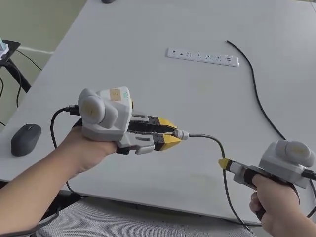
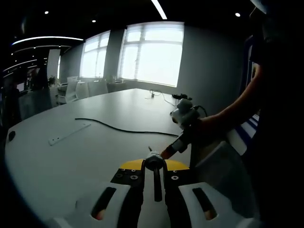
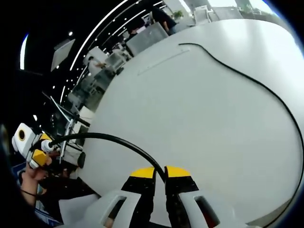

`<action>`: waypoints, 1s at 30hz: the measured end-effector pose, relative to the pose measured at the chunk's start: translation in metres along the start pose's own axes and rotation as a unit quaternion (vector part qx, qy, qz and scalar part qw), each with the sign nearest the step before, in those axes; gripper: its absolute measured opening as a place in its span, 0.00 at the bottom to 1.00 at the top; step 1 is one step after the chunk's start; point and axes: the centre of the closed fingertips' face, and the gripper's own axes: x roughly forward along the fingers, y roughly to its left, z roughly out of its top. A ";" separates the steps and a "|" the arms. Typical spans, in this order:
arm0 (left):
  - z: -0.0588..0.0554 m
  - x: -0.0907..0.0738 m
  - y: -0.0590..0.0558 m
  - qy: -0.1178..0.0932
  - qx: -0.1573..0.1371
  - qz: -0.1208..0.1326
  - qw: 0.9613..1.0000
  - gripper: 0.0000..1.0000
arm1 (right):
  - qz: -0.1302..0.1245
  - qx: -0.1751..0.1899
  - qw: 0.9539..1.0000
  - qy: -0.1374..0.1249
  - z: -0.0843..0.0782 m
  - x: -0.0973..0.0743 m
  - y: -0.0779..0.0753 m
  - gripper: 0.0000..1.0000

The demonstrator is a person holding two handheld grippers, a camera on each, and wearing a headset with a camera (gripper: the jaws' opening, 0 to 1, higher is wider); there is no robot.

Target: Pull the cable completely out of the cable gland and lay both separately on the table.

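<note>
My left gripper (image 1: pixel 173 134) is held over the table's near edge, shut on a small grey cable gland (image 1: pixel 183 134) that pokes out past its yellow tips. The same gland (image 2: pixel 154 161) sits between the jaws in the left gripper view. A black cable (image 1: pixel 213 140) leaves the gland, arcs right and down, and passes through my right gripper (image 1: pixel 223 163), which is shut on it. Below that it hangs past the table edge. In the right gripper view the cable (image 3: pixel 114 139) runs from my right gripper (image 3: pixel 160 172) up to the gland (image 3: pixel 46 146).
A white power strip (image 1: pixel 202 57) lies further back on the grey table (image 1: pixel 148 84), with a second black cable (image 1: pixel 256 94) curving along the right side. A dark mouse (image 1: pixel 25 139) sits at the left edge. A mesh chair seat (image 1: pixel 98 217) is below the near edge.
</note>
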 end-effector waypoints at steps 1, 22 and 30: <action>0.000 0.000 0.000 0.001 0.000 0.000 1.000 0.15 | 0.000 -0.004 1.000 0.001 0.000 -0.001 0.001 0.02; 0.008 0.000 0.008 -0.006 -0.006 0.003 1.000 0.15 | 0.002 -0.141 0.990 0.001 0.007 0.005 -0.005 0.02; 0.003 -0.002 0.014 0.001 -0.009 0.009 1.000 0.15 | 0.008 -0.233 0.973 -0.004 0.015 0.003 0.011 0.15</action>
